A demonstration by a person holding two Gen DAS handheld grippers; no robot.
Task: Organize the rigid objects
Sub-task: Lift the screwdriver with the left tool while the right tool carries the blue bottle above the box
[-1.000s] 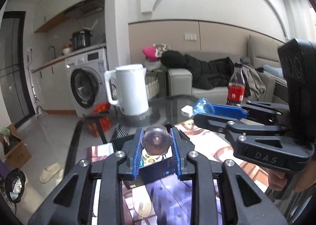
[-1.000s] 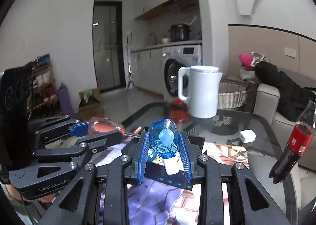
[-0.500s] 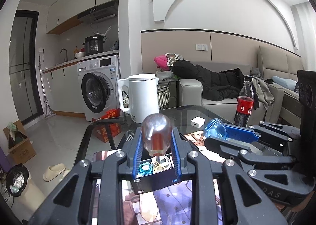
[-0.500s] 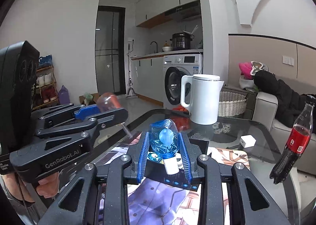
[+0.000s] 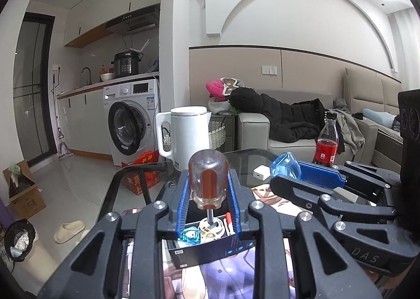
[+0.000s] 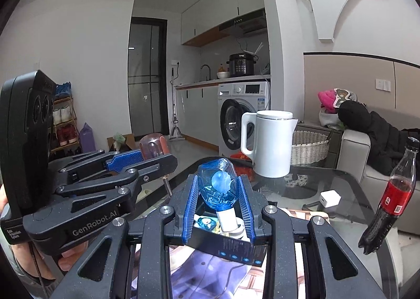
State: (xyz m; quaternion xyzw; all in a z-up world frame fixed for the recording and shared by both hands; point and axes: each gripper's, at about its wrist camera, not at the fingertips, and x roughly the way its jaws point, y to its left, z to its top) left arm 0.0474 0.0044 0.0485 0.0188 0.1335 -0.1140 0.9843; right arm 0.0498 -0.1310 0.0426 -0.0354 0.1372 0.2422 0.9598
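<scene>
We find the left claw [image 5: 208,195] pinching a screwdriver [image 5: 209,179] by its clear amber handle, handle up and metal shaft pointing down into an open black box [image 5: 210,249]. The shaft tip sits at or just above a white round item in that box; we cannot tell whether it touches. A small blue-and-white piece lies in the box beside it.

The right claw [image 6: 219,195] is closed on a blue translucent screwdriver handle [image 6: 218,184], held upright over the same box [image 6: 241,247], its white collar just above the box contents. In the left view this claw [image 5: 302,174] reaches in from the right, the blue handle [image 5: 284,167] at its tip. In the right view the left claw [image 6: 147,161] enters from the left, well beside the box, with the amber handle [image 6: 152,145] above it and the shaft angled down.

The box rests on a printed mat [image 6: 210,272] at the near edge of the glass table [image 6: 349,186]. Toward the far edge stand a white kettle [image 6: 270,144], a small white charger [image 6: 329,197], and, at the right edge, a cola bottle [image 6: 393,194].
</scene>
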